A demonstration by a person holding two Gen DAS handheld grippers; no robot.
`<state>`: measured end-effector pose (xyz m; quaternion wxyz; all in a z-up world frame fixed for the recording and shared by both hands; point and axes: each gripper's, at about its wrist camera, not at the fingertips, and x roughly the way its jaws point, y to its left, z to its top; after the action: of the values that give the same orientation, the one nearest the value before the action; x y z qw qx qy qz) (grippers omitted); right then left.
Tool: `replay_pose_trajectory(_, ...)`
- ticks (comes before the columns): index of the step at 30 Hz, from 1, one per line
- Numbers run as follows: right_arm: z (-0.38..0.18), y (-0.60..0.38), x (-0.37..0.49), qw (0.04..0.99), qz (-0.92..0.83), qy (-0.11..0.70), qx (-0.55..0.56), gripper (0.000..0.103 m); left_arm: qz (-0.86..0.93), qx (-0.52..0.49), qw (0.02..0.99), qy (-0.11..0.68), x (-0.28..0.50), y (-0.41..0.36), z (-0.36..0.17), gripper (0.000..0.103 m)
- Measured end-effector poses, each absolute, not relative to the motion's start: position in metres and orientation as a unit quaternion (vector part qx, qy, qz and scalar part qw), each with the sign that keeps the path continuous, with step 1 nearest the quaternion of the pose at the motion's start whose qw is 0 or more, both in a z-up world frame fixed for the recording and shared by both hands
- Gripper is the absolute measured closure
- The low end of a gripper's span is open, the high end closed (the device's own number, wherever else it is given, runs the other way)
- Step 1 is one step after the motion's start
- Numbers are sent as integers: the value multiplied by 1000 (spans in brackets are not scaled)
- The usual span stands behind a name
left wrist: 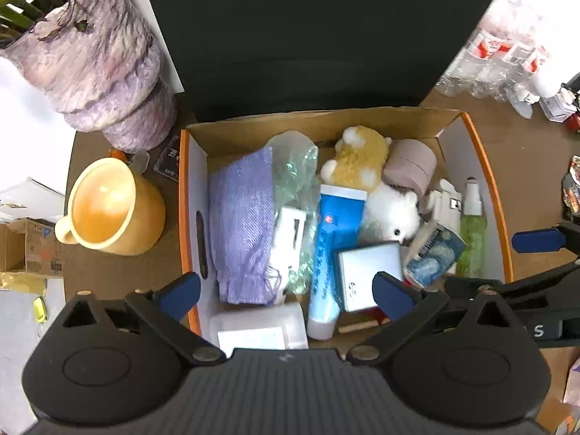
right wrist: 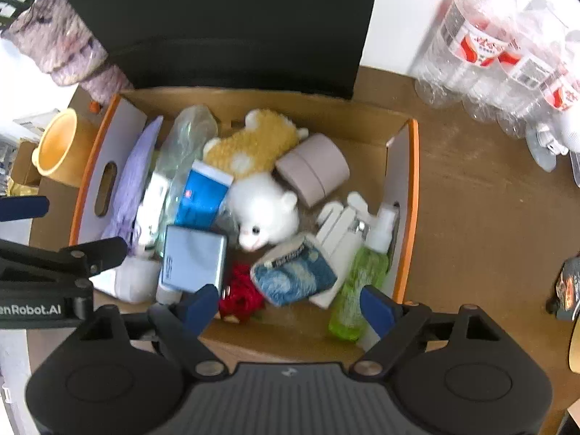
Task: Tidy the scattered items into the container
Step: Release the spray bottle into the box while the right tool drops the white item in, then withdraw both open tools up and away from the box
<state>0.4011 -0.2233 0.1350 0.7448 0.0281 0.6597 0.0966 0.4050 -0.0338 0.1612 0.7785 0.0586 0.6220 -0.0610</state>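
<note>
An orange-rimmed cardboard box (left wrist: 184,195) (right wrist: 411,195) sits on the brown table and holds many items: a purple cloth (left wrist: 241,224), a blue tube (left wrist: 331,239), a silver box (left wrist: 366,272) (right wrist: 192,257), a yellow plush (left wrist: 357,161), a white plush (right wrist: 264,210), a pink jar (right wrist: 313,168), a green spray bottle (right wrist: 359,279) and a blue patterned pouch (right wrist: 293,275). My left gripper (left wrist: 286,291) is open and empty above the box's near side. My right gripper (right wrist: 290,302) is open and empty above the box's near right part.
A yellow mug (left wrist: 108,206) and a purple wrapped plant pot (left wrist: 98,58) stand left of the box. A black monitor (left wrist: 304,29) stands behind it. Clear water bottles (right wrist: 507,47) lie at the back right. A dark packet (right wrist: 569,286) lies at the far right.
</note>
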Motion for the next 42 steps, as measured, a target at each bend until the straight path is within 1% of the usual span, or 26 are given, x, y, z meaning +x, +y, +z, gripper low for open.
replay_pose_trajectory(4, 142, -223, 385, 742, 101, 662, 21, 15, -59, 57, 784, 615, 389, -32, 175, 0)
replay_pose_trajectory(12, 175, -232, 345, 762, 94, 640, 26, 14, -58, 49, 796, 600, 341, -33, 202, 0)
replay_pose_trajectory(16, 189, -230, 313, 766, 96, 635, 10, 14, -60, 47, 805, 588, 309, -35, 220, 0)
replay_pose_trajectory(21, 207, -233, 274, 779, 92, 620, 17, 14, -67, 44, 818, 570, 265, -38, 243, 0)
replay_pose_trajectory(27, 224, -234, 223, 800, 88, 593, 14, 13, -50, 36, 839, 540, 215, -41, 254, 0)
replay_pose_trajectory(34, 227, -232, 165, 837, 108, 535, 29, 13, -33, 38, 884, 466, 143, -35, 260, 0)
replay_pose_trajectory(37, 229, -226, 132, 861, 119, 495, 12, 13, -40, 59, 914, 400, 103, -33, 256, 0)
replay_pose_trajectory(40, 221, -222, 102, 885, 126, 448, 4, 12, -18, 81, 934, 349, 71, -31, 240, 0)
replay_pose_trajectory(42, 207, -218, 82, 901, 131, 413, 0, 6, -14, 63, 947, 316, 50, -23, 225, 0)
